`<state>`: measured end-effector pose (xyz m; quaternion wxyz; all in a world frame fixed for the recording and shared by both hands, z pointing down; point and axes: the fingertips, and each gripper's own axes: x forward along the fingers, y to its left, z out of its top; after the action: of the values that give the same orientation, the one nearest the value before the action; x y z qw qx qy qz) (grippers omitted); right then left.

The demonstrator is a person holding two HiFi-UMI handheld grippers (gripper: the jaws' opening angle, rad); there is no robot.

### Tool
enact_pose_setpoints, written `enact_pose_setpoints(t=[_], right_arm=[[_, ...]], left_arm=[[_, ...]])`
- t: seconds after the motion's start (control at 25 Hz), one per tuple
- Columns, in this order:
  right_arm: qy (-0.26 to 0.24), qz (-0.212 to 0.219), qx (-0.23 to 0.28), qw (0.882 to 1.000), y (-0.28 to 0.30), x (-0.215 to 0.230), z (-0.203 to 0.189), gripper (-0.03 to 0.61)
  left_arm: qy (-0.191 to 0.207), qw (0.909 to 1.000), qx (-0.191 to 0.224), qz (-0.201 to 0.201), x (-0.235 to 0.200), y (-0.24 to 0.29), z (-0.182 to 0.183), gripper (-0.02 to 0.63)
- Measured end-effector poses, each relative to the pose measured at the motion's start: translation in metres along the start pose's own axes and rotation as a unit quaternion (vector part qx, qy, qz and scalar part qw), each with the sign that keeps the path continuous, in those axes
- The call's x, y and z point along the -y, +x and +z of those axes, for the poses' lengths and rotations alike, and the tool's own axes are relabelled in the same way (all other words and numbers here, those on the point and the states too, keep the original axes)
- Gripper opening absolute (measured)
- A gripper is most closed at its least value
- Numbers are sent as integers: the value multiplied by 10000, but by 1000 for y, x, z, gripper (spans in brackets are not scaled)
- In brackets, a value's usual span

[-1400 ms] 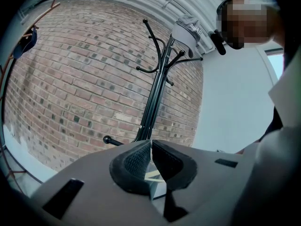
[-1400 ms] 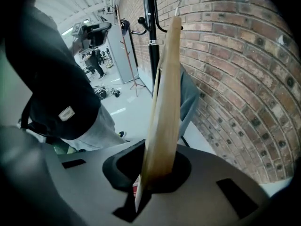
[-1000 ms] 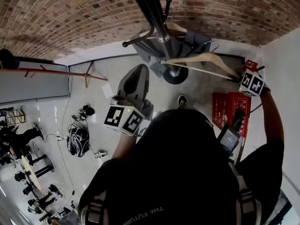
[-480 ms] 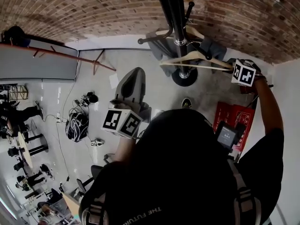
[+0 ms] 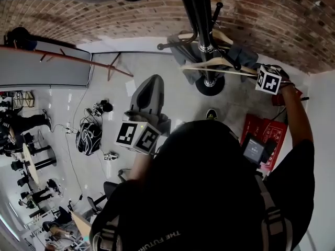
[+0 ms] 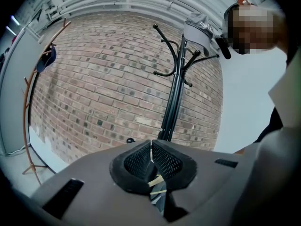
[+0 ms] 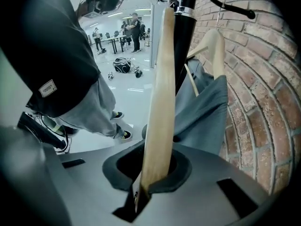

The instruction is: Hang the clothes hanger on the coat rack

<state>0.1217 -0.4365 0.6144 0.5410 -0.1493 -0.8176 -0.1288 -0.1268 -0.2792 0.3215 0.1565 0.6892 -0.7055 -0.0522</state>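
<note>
The black coat rack (image 5: 201, 14) rises at the top centre of the head view, its hooks spreading around the pole. My right gripper (image 5: 259, 75) is shut on one end of a light wooden hanger (image 5: 220, 66), which lies across the pole just below the hooks. In the right gripper view the hanger (image 7: 160, 88) runs up from the gripper (image 7: 150, 173) past the pole (image 7: 186, 32). My left gripper (image 5: 152, 83) is shut and empty, pointing at the coat rack (image 6: 174, 93). In its own view the left gripper (image 6: 151, 157) holds nothing.
A second wooden hanger (image 7: 214, 41) carrying a grey garment (image 7: 202, 112) hangs on the rack beside the brick wall (image 7: 263, 102). The rack's round base (image 5: 210, 85) stands on the floor, with a red box (image 5: 261, 132) to its right and a dark bag (image 5: 86, 140) to its left.
My right gripper has carried the hanger leftward and closer to the pole, so that it now crosses the pole under the hooks. The left gripper has shifted only slightly.
</note>
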Motion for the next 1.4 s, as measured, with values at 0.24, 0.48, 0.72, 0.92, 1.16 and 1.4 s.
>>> enact_pose_setpoints(t=[0.24, 0.48, 0.72, 0.92, 1.16, 1.4], right_arm=[[624, -92, 524, 9966, -4, 6, 12, 82], [933, -521, 774, 9913, -22, 13, 19, 120], [1104, -1171, 1031, 9816, -62, 24, 36, 129], [1416, -2024, 1361, 9594, -111, 10, 45, 130], [1610, -3336, 1726, 9127, -170, -30, 78, 120], [1826, -4318, 2521, 8466, -233, -86, 170, 57]], left_arm=[[-44, 10000, -39, -75, 0, 4, -1, 29], [-106, 9994, -81, -305, 8, 11, -2, 29], [-175, 9985, -54, -521, 5, 15, 3, 29], [-206, 9964, -134, -810, 6, 7, -2, 29], [-184, 9921, -144, -1232, 5, -12, 1, 29], [-296, 9889, -135, -1448, -9, -45, 2, 29]])
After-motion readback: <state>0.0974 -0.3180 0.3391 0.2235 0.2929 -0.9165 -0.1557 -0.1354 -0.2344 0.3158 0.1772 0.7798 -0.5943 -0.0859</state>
